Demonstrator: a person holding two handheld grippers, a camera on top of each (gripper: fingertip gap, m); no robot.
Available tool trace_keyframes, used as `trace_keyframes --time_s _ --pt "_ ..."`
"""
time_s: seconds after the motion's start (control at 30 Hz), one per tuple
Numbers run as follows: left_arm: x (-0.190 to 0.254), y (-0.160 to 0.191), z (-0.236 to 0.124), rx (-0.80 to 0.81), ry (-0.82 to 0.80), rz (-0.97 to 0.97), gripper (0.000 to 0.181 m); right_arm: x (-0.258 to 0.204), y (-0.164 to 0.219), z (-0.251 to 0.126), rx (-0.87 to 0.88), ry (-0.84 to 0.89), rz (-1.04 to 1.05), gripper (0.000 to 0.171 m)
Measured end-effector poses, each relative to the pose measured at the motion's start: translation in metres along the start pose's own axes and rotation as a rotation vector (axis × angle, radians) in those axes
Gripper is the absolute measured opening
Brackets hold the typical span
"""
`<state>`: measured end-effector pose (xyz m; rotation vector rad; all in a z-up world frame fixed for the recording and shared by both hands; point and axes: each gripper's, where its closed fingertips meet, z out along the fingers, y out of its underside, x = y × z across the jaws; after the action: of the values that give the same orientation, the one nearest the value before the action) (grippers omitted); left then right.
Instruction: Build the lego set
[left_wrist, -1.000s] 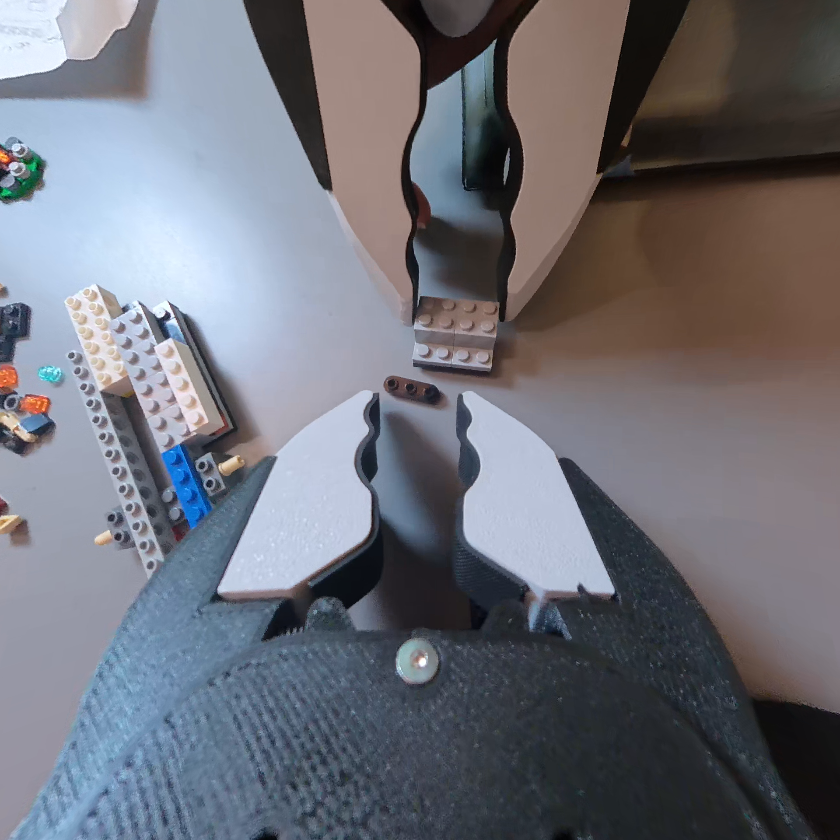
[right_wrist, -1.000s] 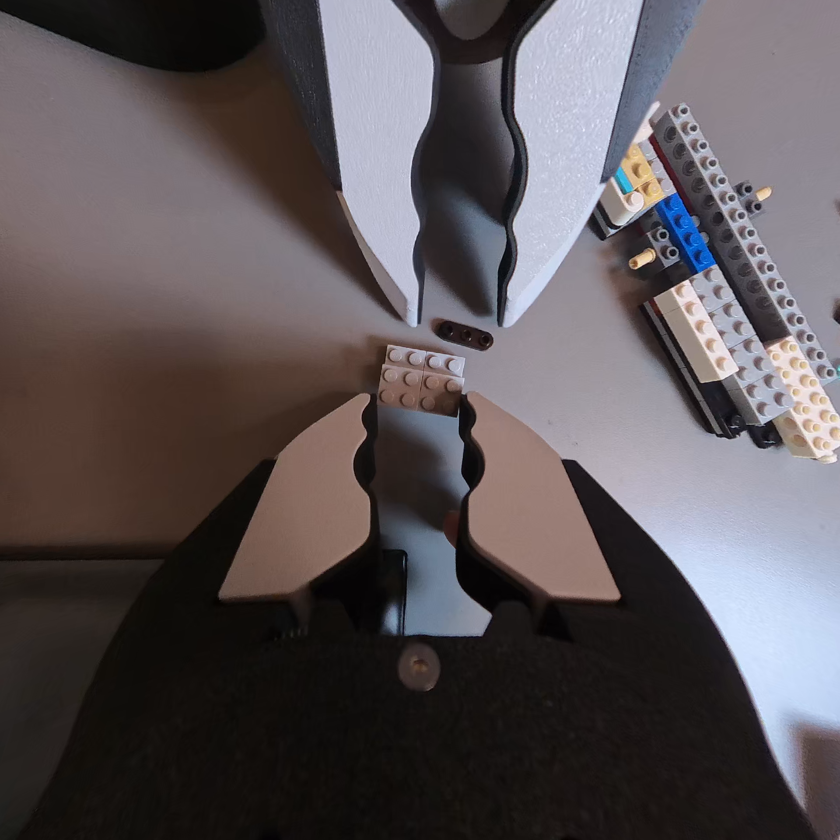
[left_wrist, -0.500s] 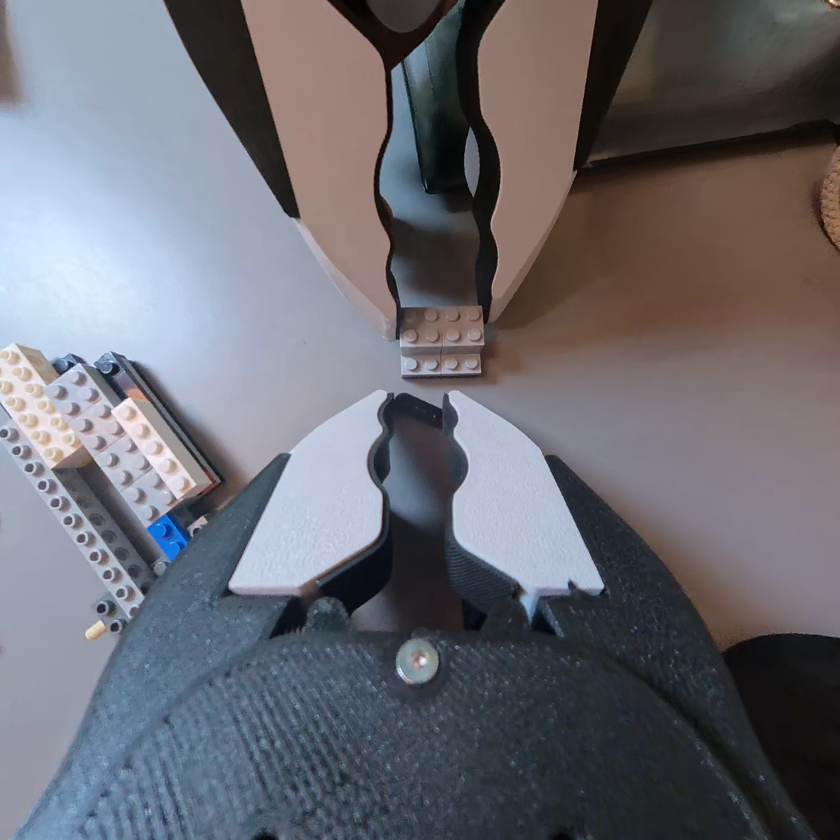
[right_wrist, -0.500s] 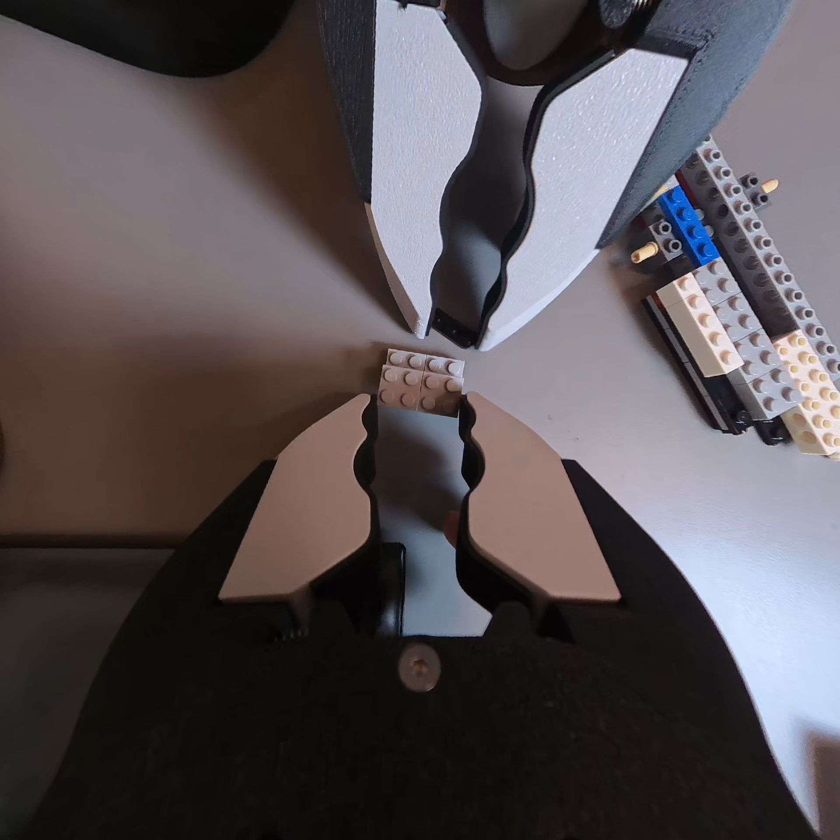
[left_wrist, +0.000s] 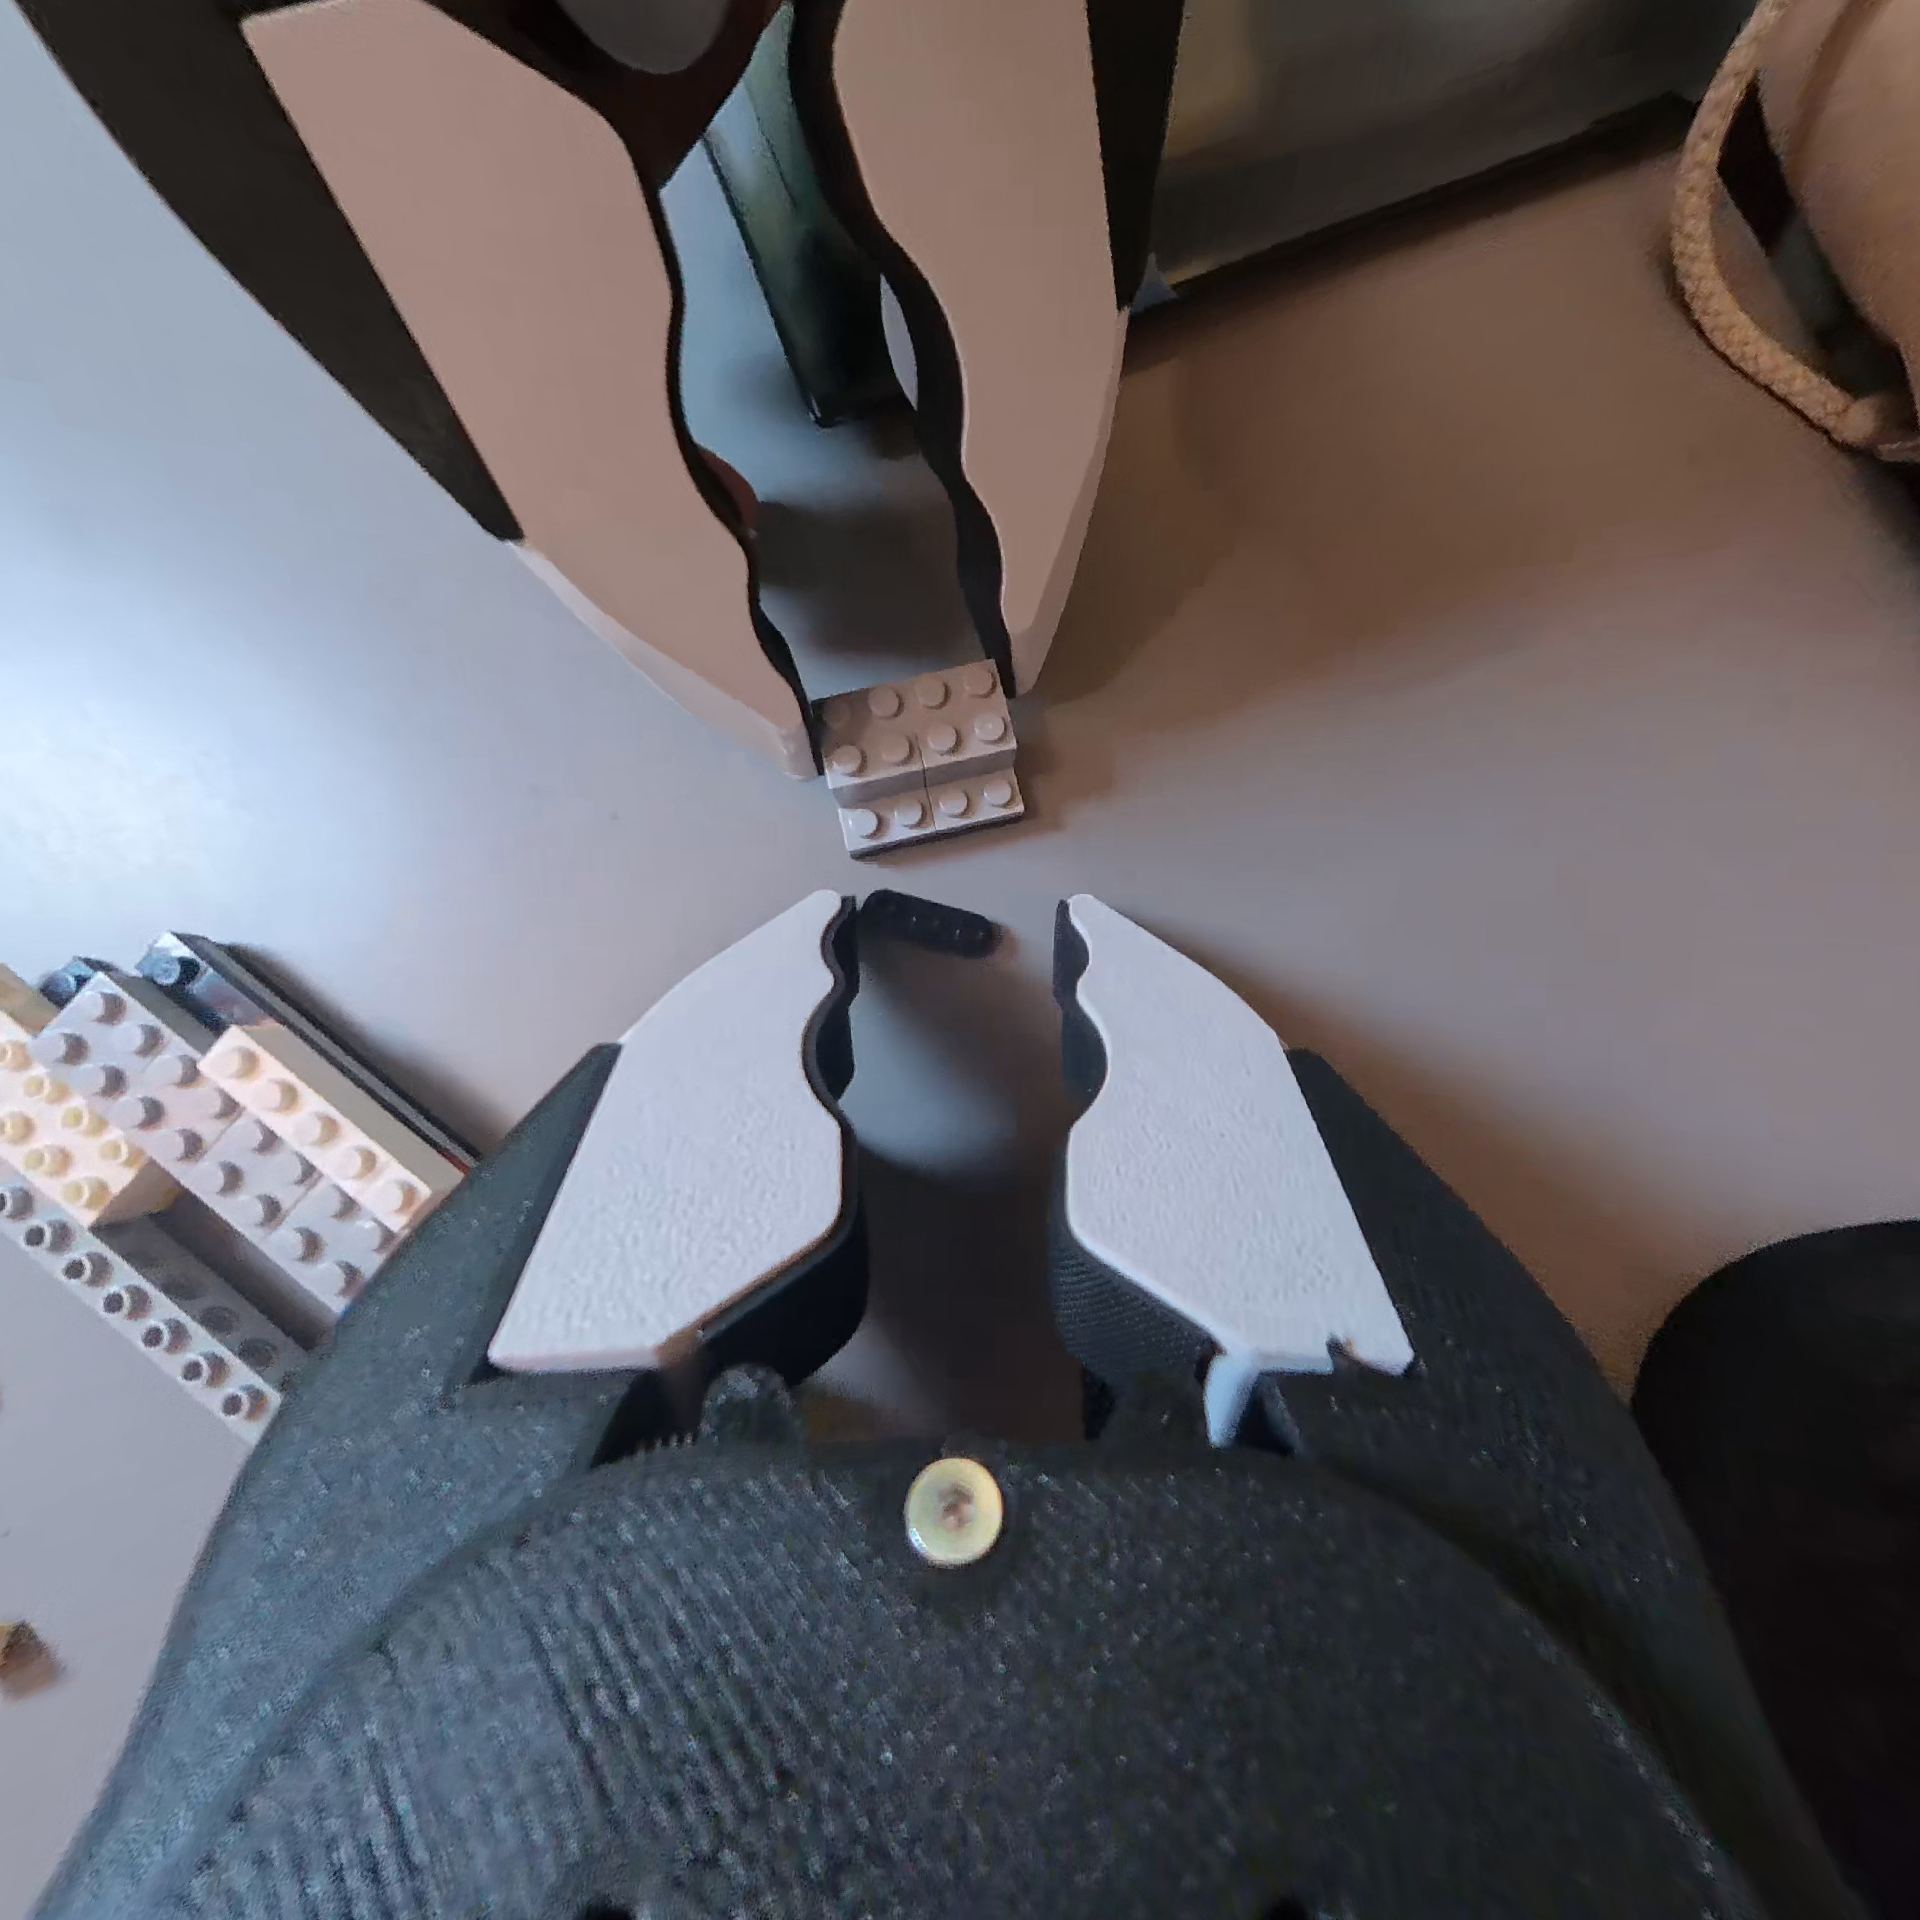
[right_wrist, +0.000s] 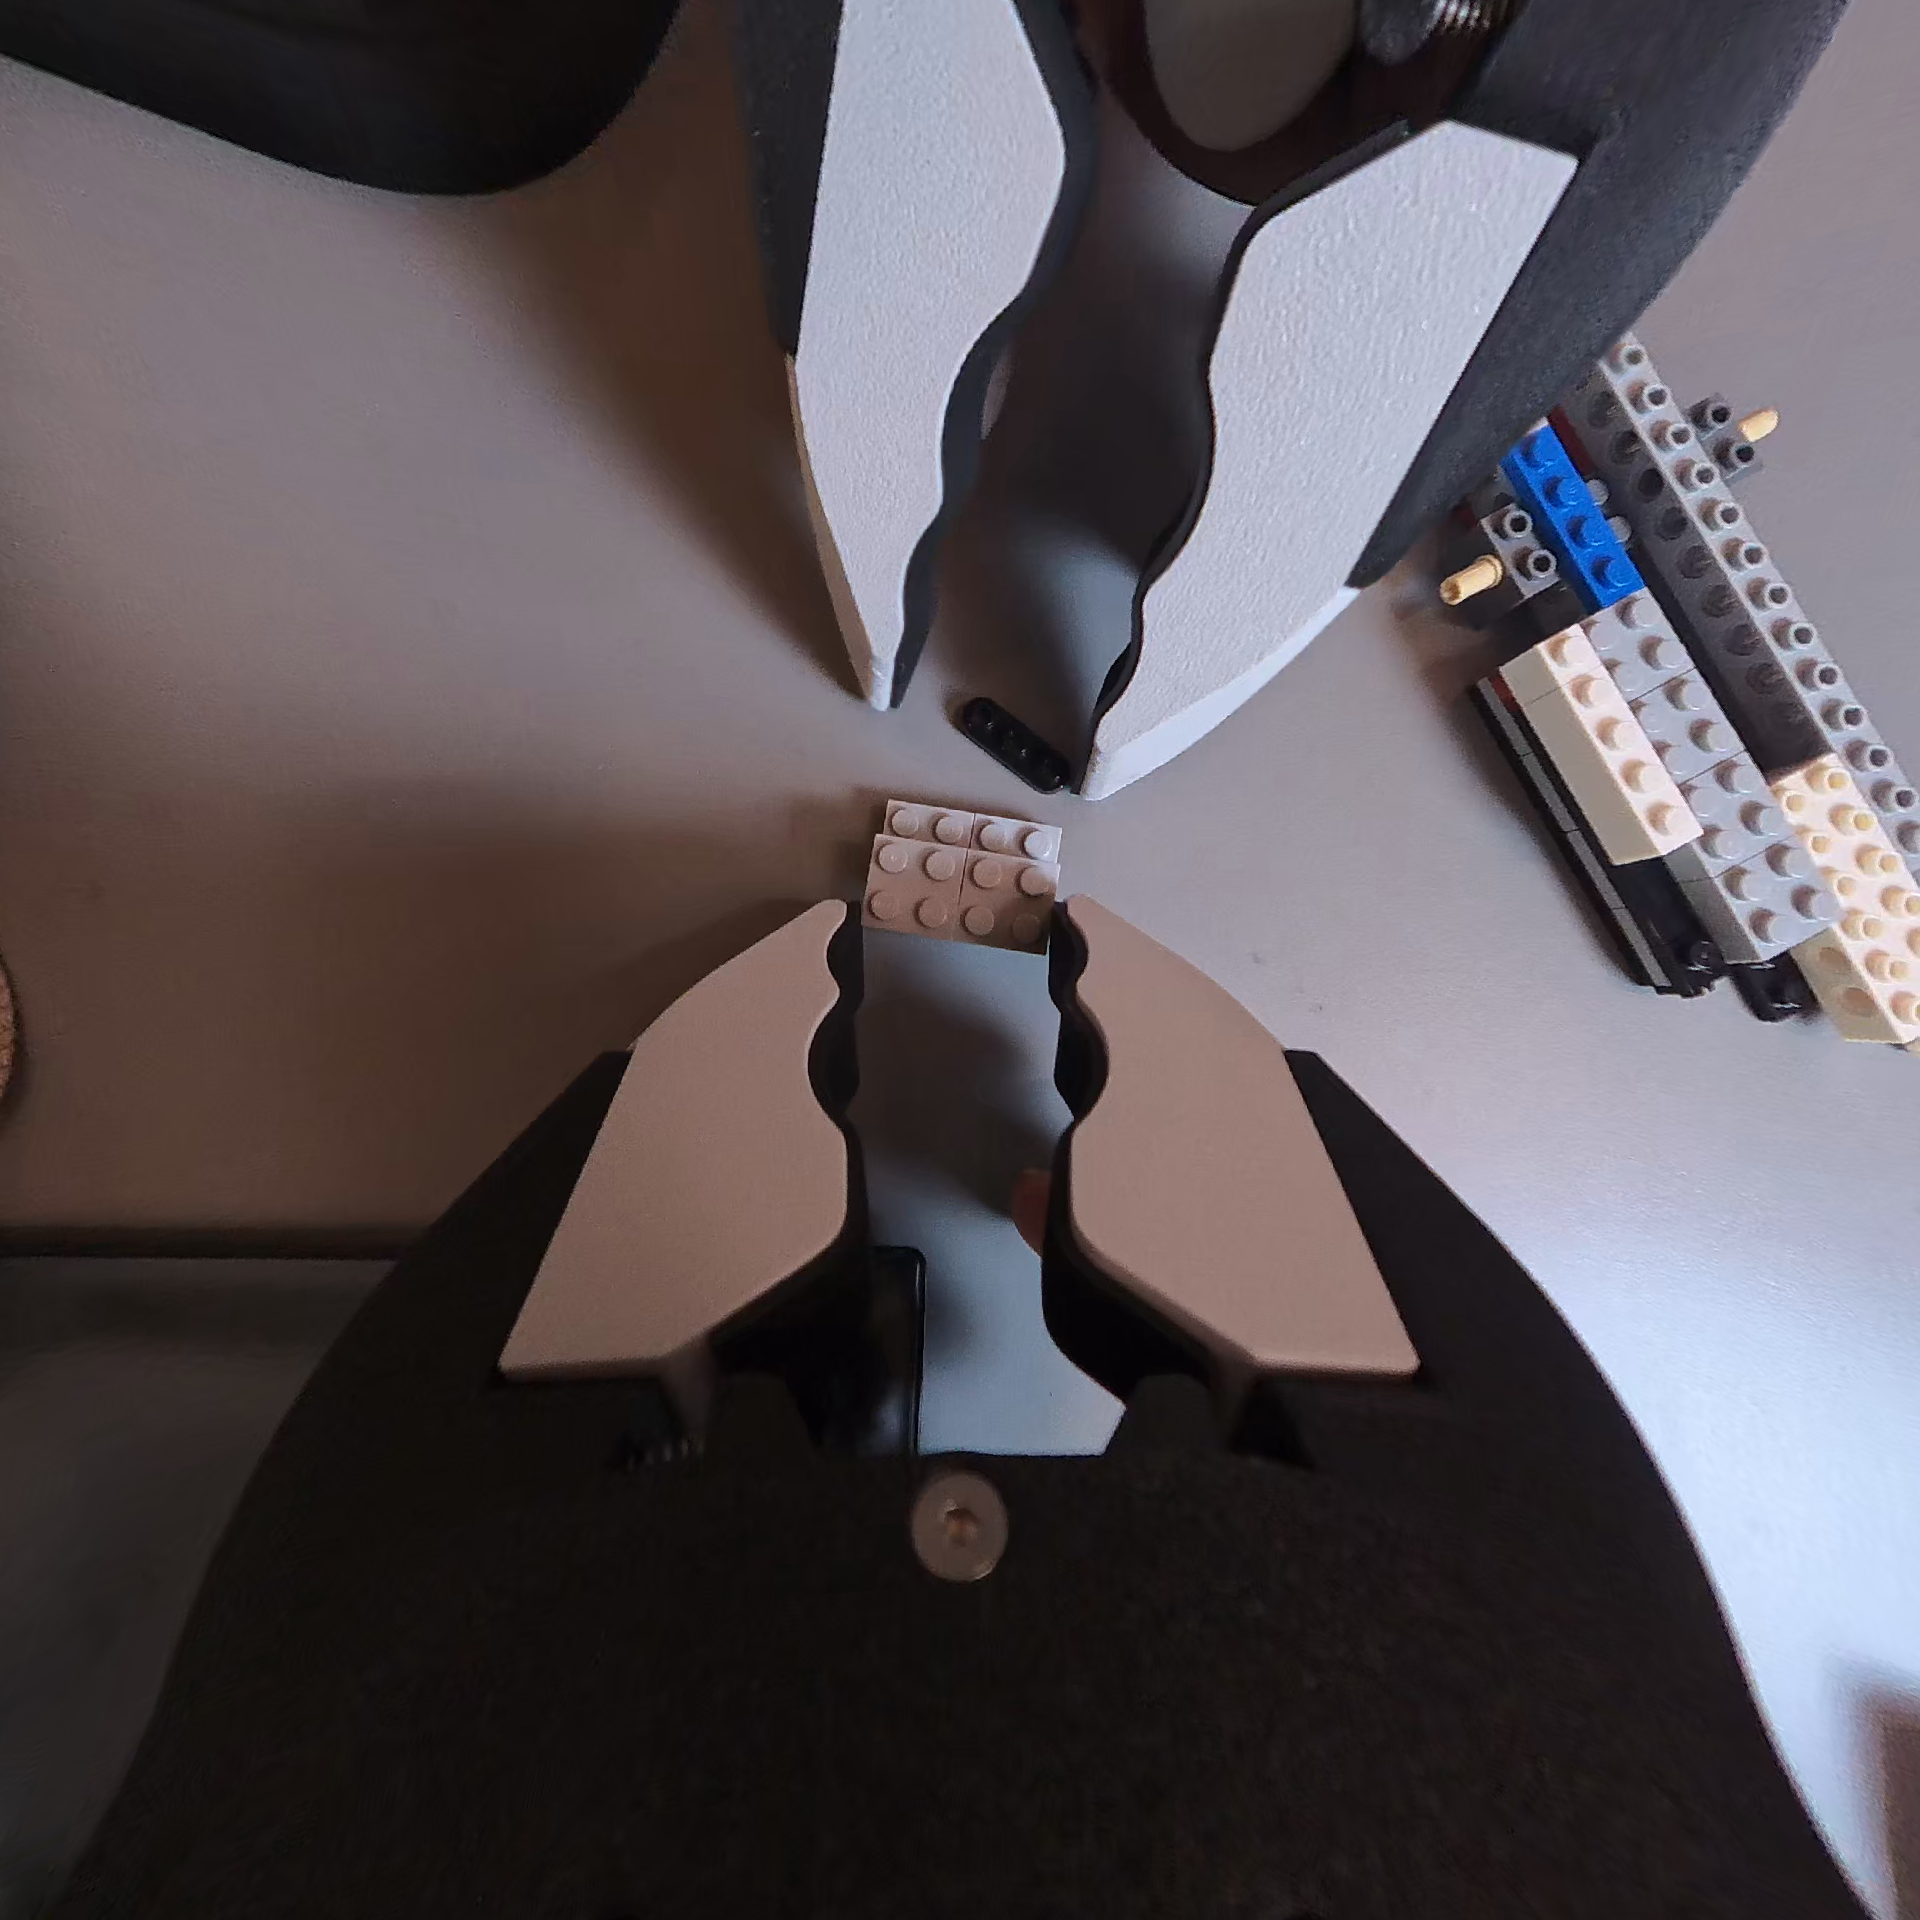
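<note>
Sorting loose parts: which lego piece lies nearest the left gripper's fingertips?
The small black plate, lying flat between the left gripper's open fingertips; the grey stepped block sits farther off, at the right gripper.

Each camera sits just behind its own gripper and looks forward and steeply down along the two fingers, very near to the grey table (left_wrist: 312, 623). The left wrist view and the right wrist view face each other, so each one shows the other gripper coming in from its top edge. Both views share the small grey brick assembly (left_wrist: 925, 764) (right_wrist: 961, 883), the black holed piece (left_wrist: 930, 922) (right_wrist: 1013, 743) and the long brick build (left_wrist: 208, 1153) (right_wrist: 1714, 727), which lies at opposite sides in the two views.
</note>
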<state>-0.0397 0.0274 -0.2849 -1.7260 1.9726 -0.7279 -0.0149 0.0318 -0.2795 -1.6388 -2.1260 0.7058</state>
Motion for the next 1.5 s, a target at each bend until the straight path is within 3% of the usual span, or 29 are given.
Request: trace_keyframes --time_s 0.27,0.7,1.5 --pt "-0.003 -0.001 0.001 -0.02 0.089 0.097 0.029 0.001 0.001 -0.001 0.008 -0.009 0.012 0.034" --pt "-0.002 -0.001 0.001 -0.009 0.071 0.091 0.024 0.001 0.001 -0.002 0.012 -0.007 0.01 0.034" --pt "-0.02 -0.027 0.004 0.101 -0.058 -0.11 0.023 0.006 0.005 -0.004 0.004 0.074 0.139 0.034"
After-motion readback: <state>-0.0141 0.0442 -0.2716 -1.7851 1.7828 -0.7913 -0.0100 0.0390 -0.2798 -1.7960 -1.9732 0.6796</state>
